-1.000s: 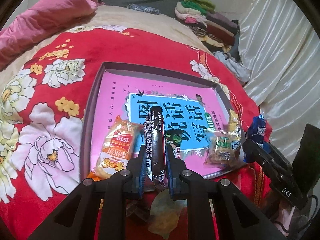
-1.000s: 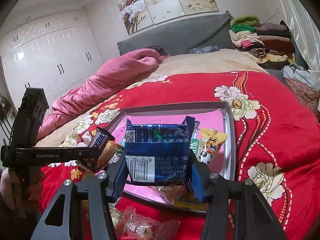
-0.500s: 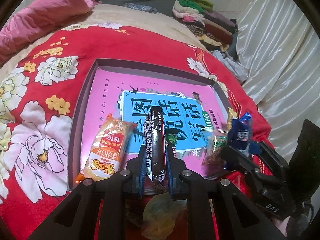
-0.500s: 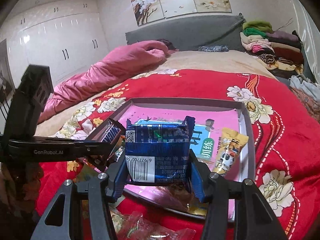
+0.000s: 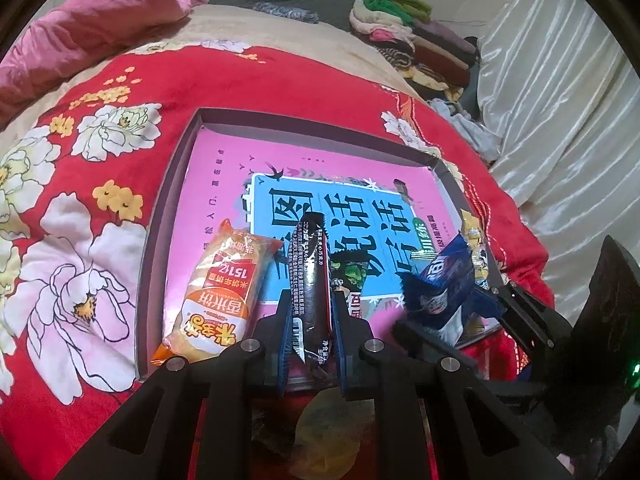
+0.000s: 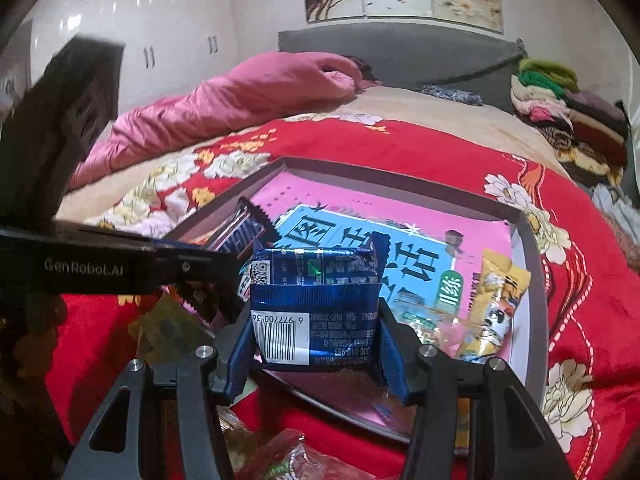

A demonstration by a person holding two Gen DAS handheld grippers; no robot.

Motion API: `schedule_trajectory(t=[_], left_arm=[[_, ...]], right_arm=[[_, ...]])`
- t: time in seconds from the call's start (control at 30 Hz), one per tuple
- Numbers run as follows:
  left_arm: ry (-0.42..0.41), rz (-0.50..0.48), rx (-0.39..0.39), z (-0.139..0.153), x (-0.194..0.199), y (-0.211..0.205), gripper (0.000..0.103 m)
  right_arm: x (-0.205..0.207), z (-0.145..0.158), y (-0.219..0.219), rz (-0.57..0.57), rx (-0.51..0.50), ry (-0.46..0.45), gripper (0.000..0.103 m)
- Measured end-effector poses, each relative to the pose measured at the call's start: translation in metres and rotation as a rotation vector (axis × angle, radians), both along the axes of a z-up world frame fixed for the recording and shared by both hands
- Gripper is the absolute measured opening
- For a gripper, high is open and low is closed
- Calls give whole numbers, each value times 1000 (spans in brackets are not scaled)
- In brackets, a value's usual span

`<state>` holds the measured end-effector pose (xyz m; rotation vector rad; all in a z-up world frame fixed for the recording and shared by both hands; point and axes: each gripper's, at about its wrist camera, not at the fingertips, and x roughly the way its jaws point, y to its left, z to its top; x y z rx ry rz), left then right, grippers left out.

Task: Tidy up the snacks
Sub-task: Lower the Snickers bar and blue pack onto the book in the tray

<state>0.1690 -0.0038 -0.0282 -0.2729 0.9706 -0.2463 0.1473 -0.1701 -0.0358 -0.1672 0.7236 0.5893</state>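
Red floral bedding [image 5: 248, 92] covers the bed under me, a pink quilt [image 6: 240, 96] bunched near the grey headboard and folded clothes [image 5: 420, 44] stacked to the right. On the bedding sits a shallow grey-walled box [image 5: 168, 208] with a pink bottom and a blue panel of large Chinese characters. My left claw [image 5: 310, 320] is clenched on a long, slim dark bar wrapper [image 5: 310, 276] printed with fine white text and a small barcode, raised over the box's near edge. Just left of it in the box lies an orange rice-cracker pack [image 5: 218, 292] reading "151g". My right claw [image 6: 314, 336] grips a shiny blue packet [image 6: 316, 300] by its sides, showing a QR code and a barcode starting "6 977700", above the box's near right corner. A yellow sachet [image 6: 496, 304] lies against the right wall. The left claw's arm reads "GenRobot.AI".
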Motion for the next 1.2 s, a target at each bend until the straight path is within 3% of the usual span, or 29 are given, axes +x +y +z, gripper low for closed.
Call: schedule_trajectory(t=[0.43, 1.2], left_arm=[[14, 18, -5, -3, -1, 6, 18], [39, 18, 9, -6, -5, 8, 18]], right_arm=[[-5, -4, 10, 11, -90, -38, 55], [-5, 0, -2, 14, -4, -4, 59]])
